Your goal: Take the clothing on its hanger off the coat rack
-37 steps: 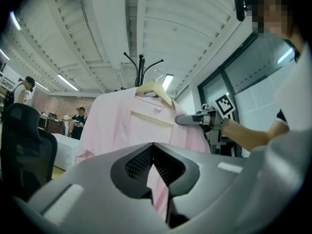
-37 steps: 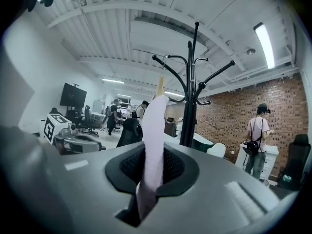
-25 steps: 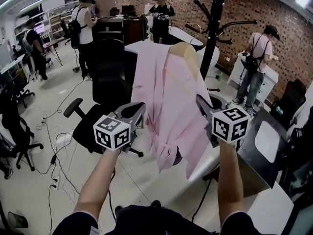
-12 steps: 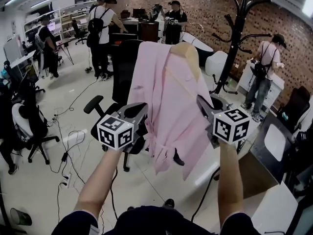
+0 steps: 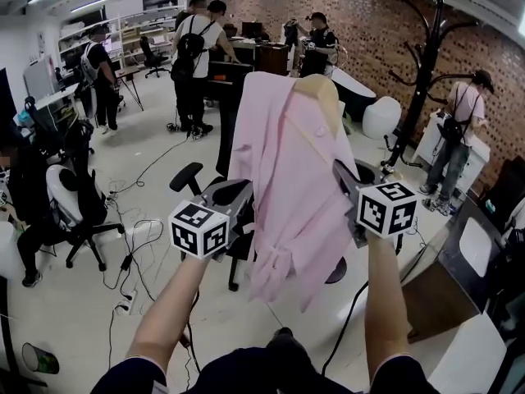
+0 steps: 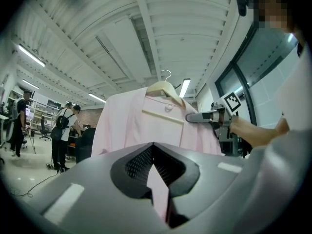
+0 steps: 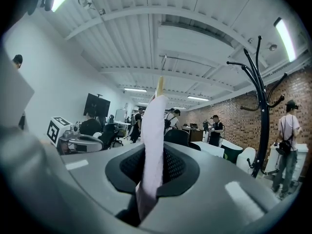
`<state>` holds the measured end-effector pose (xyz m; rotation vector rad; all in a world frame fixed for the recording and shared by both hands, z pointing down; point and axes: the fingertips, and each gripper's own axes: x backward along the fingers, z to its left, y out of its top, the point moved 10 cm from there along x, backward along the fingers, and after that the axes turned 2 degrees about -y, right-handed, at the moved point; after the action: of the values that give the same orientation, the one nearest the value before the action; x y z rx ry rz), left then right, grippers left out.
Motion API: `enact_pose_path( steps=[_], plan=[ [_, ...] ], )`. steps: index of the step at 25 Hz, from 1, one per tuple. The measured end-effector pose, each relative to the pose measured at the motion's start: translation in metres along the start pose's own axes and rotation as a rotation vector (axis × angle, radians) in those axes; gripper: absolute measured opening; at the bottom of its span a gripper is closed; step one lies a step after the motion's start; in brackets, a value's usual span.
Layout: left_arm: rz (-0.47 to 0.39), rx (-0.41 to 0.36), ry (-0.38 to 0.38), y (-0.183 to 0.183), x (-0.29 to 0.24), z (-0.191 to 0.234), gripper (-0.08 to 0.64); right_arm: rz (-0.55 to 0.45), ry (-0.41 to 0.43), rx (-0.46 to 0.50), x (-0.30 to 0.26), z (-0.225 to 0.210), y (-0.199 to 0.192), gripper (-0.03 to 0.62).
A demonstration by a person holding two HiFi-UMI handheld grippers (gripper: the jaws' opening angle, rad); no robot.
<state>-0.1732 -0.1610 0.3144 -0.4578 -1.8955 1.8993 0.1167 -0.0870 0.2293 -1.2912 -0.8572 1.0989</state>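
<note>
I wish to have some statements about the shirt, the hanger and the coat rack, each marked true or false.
1. The shirt hangs on a wooden hanger. True.
2. The hanger is hooked on the coat rack. False: the rack stands apart, behind on the right.
3. The left hand-held gripper and the right hand-held gripper are each shut on the shirt. True.
4. The shirt is dark blue. False: it is pink.

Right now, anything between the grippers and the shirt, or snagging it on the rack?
Nothing visible. The left gripper and right gripper each clamp the pink shirt directly. The hanger hook hangs on nothing; the coat rack stands apart, farther off to the right.
</note>
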Motion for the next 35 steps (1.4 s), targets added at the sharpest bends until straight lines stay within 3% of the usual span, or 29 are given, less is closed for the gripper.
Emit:
enact_pose_path(
  steps=[11,24,35],
  plan=[
    [0.008,0.024,0.094,-0.023,0.019,0.075,0.012,-0.018,0.05,-0.001,-0.103,0.018,0.001,0.037],
    [0.005,0.053,0.215,-0.035,-0.063,0.184,0.012,-0.043,0.14,0.021,-0.276,-0.051,0.021,0.038],
    [0.042,0.074,0.342,-0.044,-0.09,0.237,0.012,-0.09,0.227,-0.006,-0.383,-0.079,0.032,0.038]
  ],
)
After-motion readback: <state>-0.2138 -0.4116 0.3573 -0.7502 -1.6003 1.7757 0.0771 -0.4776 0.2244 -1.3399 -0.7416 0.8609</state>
